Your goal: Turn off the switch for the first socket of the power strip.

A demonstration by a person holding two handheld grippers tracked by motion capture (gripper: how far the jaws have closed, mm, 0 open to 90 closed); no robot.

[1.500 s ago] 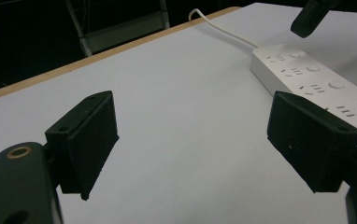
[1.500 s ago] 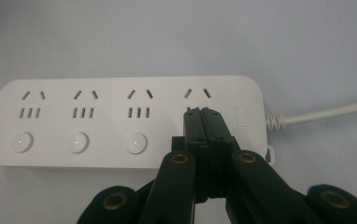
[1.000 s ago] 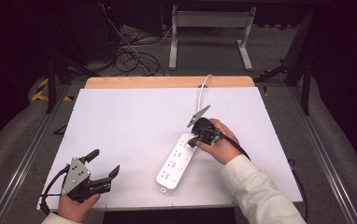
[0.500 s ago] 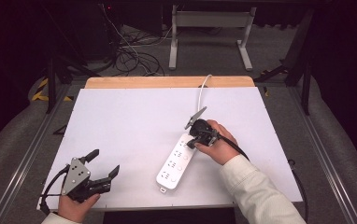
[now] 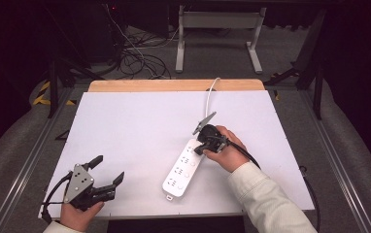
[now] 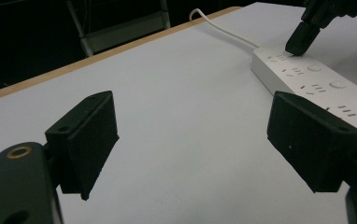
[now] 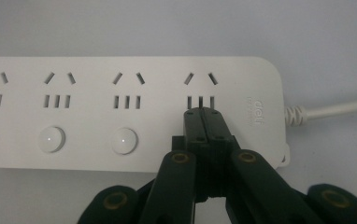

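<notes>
- Power strip (image 5: 183, 169): a white multi-socket bar lying flat on the white table (image 5: 140, 126), set diagonally, its cord (image 5: 211, 94) running off the far end toward the wooden edge. Each socket group has a round button (image 7: 124, 140) beside it.
- Right gripper (image 7: 201, 113): jaws pressed together with nothing between them, tip resting on the strip at the socket group nearest the cord — where that group's button would sit, though the tip hides the spot.
- Step in hand, as judged: pressing that end switch. Done well, the push goes straight down onto the strip, tip centred on the button, so the bar neither slides nor tips.
- Left gripper (image 5: 103, 180): jaws wide apart and empty, well away from the strip at the table's near corner — free to steady the strip's near end if it shifts.
</notes>
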